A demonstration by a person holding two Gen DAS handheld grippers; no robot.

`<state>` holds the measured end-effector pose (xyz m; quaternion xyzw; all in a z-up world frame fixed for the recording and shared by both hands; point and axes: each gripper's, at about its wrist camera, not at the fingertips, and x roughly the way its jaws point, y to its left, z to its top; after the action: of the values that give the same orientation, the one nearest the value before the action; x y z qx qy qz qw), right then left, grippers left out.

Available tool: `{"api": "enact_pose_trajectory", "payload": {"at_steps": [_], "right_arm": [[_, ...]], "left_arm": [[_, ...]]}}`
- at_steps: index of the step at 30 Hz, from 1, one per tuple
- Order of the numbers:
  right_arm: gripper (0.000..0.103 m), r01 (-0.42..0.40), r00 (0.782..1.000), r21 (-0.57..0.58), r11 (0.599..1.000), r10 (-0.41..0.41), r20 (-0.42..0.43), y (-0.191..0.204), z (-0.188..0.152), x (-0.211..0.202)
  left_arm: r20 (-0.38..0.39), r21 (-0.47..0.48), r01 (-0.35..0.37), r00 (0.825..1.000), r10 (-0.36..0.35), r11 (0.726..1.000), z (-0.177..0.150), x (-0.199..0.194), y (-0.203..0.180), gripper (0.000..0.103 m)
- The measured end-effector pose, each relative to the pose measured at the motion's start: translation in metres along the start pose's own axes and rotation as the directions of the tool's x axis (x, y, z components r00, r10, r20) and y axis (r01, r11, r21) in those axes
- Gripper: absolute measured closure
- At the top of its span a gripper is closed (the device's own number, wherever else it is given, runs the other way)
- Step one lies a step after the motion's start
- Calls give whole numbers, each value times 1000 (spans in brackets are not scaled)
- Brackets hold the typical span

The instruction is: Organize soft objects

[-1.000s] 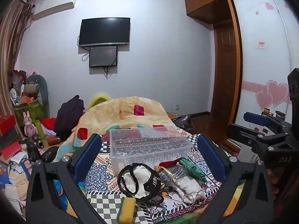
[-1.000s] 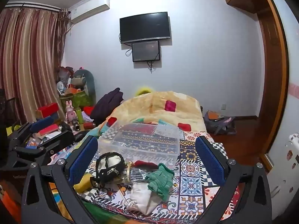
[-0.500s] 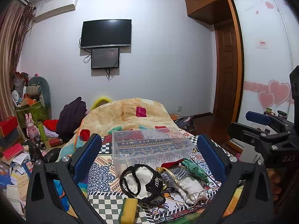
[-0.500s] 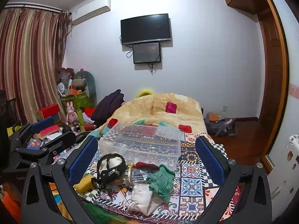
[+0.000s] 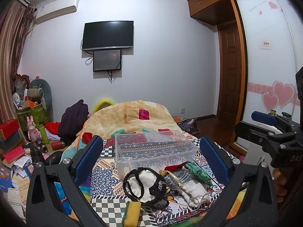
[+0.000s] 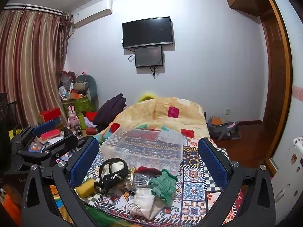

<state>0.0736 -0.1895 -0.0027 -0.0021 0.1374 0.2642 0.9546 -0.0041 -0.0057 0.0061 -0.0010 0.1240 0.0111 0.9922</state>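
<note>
A clear plastic box [image 5: 154, 148] stands empty on the patterned bedspread, also in the right wrist view [image 6: 145, 147]. In front of it lies a heap of soft things: a black-and-white cloth piece [image 5: 145, 184] [image 6: 113, 172], a green glove [image 6: 162, 186] [image 5: 197, 172], a white cloth pouch [image 6: 144, 200] [image 5: 193, 189], a grey striped piece [image 5: 178, 176], a red cloth [image 6: 146, 169] and a yellow sponge [image 5: 131, 214] [image 6: 86, 187]. My left gripper [image 5: 151, 162] is open and empty, above the heap. My right gripper [image 6: 148, 162] is open and empty, to its right.
A bunched yellow quilt [image 5: 132, 119] lies behind the box. Clutter of boxes, bottles and toys [image 5: 22, 132] fills the floor left of the bed. A bag [image 6: 223, 128] lies on the wooden floor at the right. The right gripper shows in the left view [image 5: 272, 132].
Both views have tilted slightly upward and drawn back a little. The heap and the box have not moved. Both grippers stay open.
</note>
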Motion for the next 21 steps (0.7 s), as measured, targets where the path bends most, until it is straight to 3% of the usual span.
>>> {"api": "enact_pose_trajectory", "payload": {"at_steps": [21], "right_arm": [[0, -13, 1000, 8, 1000, 13, 7, 3, 0, -1]], "left_arm": [[-5, -13, -4, 1000, 3, 1000, 2, -3, 5, 0]]}}
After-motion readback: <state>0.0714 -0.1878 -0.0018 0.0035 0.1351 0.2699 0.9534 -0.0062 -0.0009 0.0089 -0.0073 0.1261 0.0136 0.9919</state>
